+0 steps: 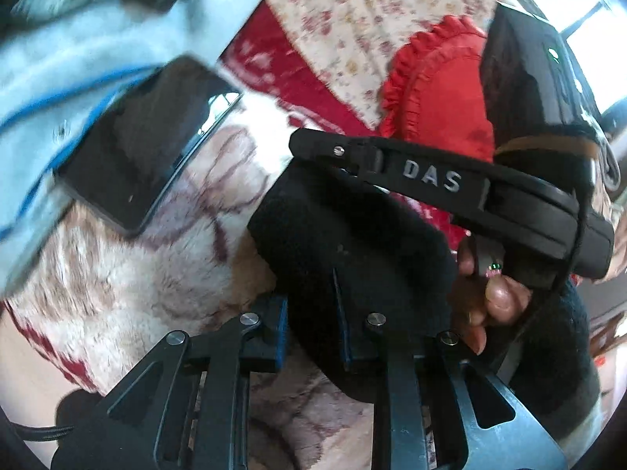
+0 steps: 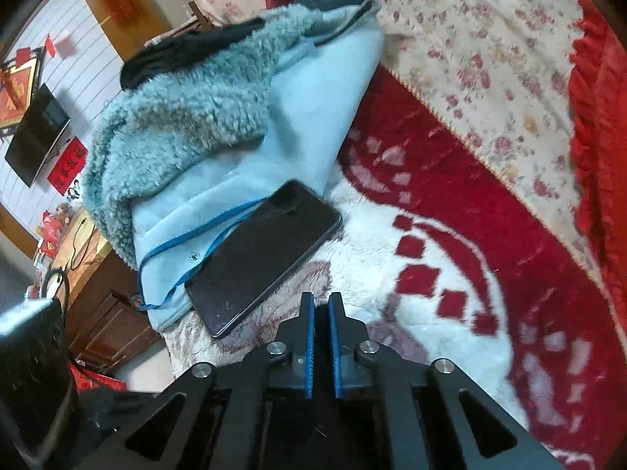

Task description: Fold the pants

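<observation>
While your left tool point(image 1: 313, 325) grips a bunch of the black pants point(image 1: 352, 243) above the bed blanket point(image 1: 156, 266), your right tool point(image 2: 321, 337) sits nearly closed and empty. You seem mid-fold; next, open it and take another edge.

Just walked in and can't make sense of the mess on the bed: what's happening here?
A person is working with two handheld tools over a red-and-white plush blanket. The left tool has black fabric, likely the pants, between its fingers. The right tool is nearly closed and holds nothing. A black smartphone lies partly on a light blue fleece-lined jacket.
</observation>
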### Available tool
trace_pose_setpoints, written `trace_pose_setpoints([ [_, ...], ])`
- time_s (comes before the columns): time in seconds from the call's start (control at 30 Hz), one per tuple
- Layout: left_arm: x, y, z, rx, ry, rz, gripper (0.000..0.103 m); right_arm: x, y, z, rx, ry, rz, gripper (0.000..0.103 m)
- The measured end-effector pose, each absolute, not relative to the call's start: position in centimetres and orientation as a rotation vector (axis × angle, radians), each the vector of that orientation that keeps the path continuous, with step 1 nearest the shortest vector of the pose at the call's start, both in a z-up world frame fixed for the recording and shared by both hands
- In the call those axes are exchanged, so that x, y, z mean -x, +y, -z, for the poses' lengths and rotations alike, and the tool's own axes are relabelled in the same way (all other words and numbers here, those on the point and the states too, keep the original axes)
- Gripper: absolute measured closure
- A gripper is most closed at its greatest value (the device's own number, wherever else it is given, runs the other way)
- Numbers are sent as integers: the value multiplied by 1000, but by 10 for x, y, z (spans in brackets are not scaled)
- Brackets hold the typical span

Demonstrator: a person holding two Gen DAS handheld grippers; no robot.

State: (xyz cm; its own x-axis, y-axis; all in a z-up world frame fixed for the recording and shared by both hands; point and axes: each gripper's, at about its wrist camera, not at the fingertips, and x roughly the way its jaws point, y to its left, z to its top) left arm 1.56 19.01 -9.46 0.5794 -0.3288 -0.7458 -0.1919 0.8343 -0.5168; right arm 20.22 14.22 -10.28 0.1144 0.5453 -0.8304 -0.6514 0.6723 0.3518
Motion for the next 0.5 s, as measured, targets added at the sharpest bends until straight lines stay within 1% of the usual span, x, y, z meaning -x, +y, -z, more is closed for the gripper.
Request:
trace_pose_setpoints([
  [0.07, -14, 192, 97, 614, 966, 94, 84, -199, 143, 107, 121, 1170, -876, 101],
  [0.17, -12, 190, 96, 599, 960, 93, 84, -198, 128, 96, 83, 1128, -840, 101],
  [0.23, -12, 188, 93, 592, 951, 93, 85, -202, 105, 81, -1, 1106, -784, 97],
  [0.27, -12, 187, 91, 588, 946, 94, 85, -204, 94, 75, -38, 1096, -765, 92],
  [0.3, -12, 186, 89, 585, 941, 95, 86, -204, 83, 69, -81, 1086, -751, 81],
  [0.33, -11, 184, 85, 580, 933, 98, 86, -204, 71, 64, -124, 1085, -740, 74],
  [0.37, -10, 183, 81, 575, 924, 101, 86, -202, 60, 62, -154, 1096, -731, 65],
  [0.5, -5, 175, 66, 541, 890, 114, 87, -190, 46, 68, -131, 1157, -702, 65],
])
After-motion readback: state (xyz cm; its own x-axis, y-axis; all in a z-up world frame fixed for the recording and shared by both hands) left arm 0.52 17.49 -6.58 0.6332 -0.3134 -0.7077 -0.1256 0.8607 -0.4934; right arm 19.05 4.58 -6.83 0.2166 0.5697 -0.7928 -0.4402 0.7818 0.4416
